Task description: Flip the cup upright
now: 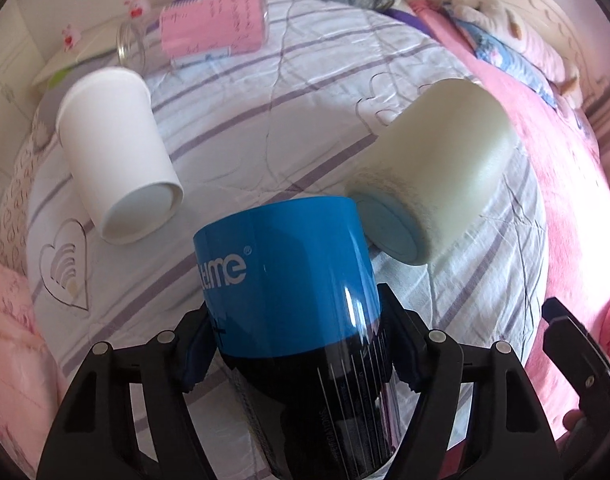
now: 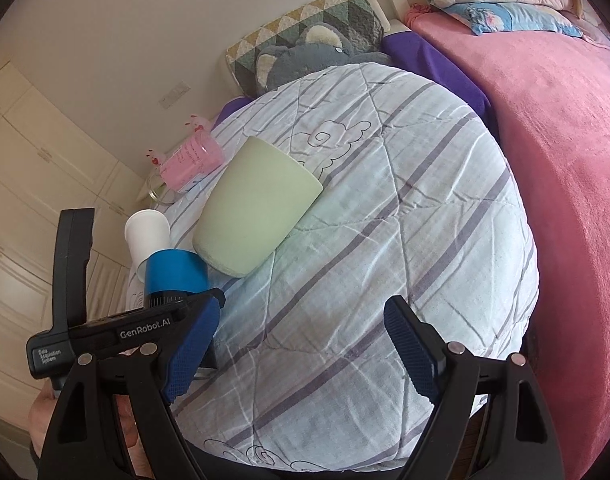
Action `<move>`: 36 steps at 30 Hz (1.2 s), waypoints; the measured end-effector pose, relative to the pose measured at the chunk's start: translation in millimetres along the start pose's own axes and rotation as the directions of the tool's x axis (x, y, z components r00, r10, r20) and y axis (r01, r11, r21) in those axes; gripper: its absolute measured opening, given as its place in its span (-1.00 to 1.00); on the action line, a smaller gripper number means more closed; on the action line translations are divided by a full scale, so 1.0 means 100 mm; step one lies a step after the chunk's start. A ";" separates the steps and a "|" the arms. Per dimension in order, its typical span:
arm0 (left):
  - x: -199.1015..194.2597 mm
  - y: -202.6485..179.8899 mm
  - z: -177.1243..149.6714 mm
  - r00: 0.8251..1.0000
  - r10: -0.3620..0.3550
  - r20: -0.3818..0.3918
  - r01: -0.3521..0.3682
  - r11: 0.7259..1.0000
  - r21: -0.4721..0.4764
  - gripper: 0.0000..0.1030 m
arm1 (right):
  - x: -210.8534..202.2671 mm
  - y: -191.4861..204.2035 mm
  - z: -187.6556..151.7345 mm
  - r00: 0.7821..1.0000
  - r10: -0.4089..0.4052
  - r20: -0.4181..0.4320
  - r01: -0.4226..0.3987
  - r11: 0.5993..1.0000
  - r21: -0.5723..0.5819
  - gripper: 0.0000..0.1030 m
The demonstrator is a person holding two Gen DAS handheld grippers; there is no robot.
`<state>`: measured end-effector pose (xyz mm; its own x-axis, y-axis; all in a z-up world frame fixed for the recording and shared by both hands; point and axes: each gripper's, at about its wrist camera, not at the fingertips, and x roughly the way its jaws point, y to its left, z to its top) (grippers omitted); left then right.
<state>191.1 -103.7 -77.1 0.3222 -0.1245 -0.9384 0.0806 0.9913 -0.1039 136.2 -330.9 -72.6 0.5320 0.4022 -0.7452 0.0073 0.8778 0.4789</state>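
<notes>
Spread over the bed, a striped quilt [image 1: 305, 92] serves as the work surface, and the blue cup [image 1: 285, 276] is taken as the landmark. To its left a white paper cup [image 1: 117, 152] lies on its side, base towards the camera; behind that a pink measuring cup [image 1: 213, 24] is seen. The blue cup itself is pinched between the jaws of the left gripper [image 1: 301, 344], its clear ribbed part towards the camera, apparently lifted off the quilt. To its right a pale green cup [image 1: 437, 160] lies tipped, almost touching it. The right gripper [image 2: 301, 348] is held with jaws spread, empty above the quilt. The flip is judged best done by a slow wrist rotation, the pinch kept firm, and the cup set down clear of both neighbours on a flatter patch of the soft quilt.
</notes>
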 end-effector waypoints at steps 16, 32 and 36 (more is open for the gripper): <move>-0.53 -0.02 -0.05 0.955 0.070 0.287 -0.105 0.988 0.111 0.35 | -0.10 0.14 -0.07 0.999 -0.030 0.029 0.029 1.000 0.007 0.66; -0.37 0.00 -0.29 0.951 0.025 0.308 -0.081 0.982 0.169 0.35 | -0.24 0.36 -0.37 0.995 -0.091 0.041 0.090 0.996 0.010 0.66; -0.38 0.00 -0.29 0.956 0.012 0.295 -0.067 0.982 0.176 0.36 | -0.28 0.38 -0.38 0.994 -0.100 0.052 0.100 0.995 0.015 0.66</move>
<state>151.4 -97.8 -50.8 0.5868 -0.1195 -0.8009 0.2239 0.9744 0.0186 89.5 -299.0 -51.7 0.5718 0.2979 -0.7644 0.0731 0.9095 0.4092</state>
